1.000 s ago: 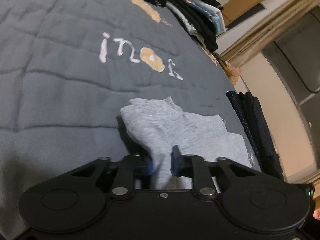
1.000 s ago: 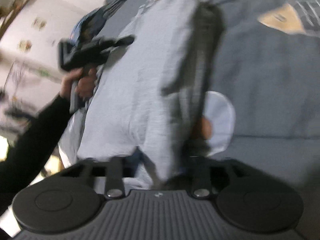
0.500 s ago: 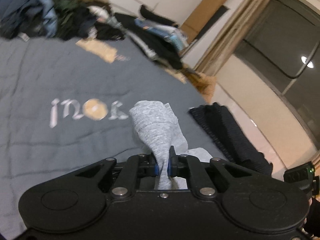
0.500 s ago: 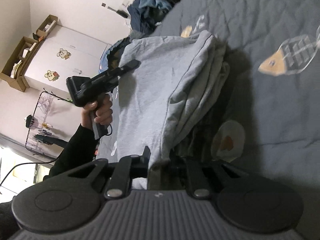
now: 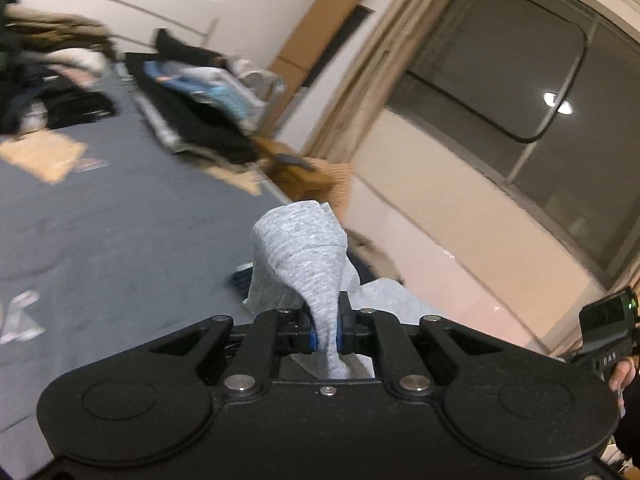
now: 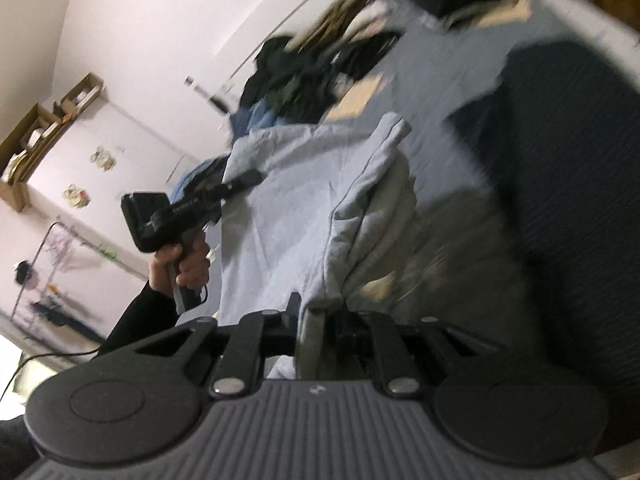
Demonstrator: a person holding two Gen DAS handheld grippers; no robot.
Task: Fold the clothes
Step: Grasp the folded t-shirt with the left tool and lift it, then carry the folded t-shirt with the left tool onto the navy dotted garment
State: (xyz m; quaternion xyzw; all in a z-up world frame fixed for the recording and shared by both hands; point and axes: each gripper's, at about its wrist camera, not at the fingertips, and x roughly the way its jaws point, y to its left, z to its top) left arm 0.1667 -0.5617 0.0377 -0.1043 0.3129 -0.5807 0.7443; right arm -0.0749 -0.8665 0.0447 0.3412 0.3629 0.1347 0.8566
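A light grey garment (image 5: 304,248) is lifted off the bed between both grippers. My left gripper (image 5: 325,330) is shut on a bunched edge of it, which sticks up in front of the fingers. In the right wrist view the garment (image 6: 296,200) hangs spread out in the air, with a folded thicker part on its right side. My right gripper (image 6: 320,320) is shut on its near edge. The left gripper (image 6: 180,208) shows there in a hand, holding the far edge.
A grey-blue quilted bedspread (image 5: 100,220) lies below. Piles of dark and blue clothes (image 5: 192,108) sit at the far side of the bed. A dark folded garment (image 6: 568,200) lies on the bed at right. A curtain and window (image 5: 500,92) are to the right.
Both grippers have risen with the grey garment, lifting it off the bedspread. The left gripper has tightened from loosely around the cloth to pinching it. Both views tilted up toward the walls.
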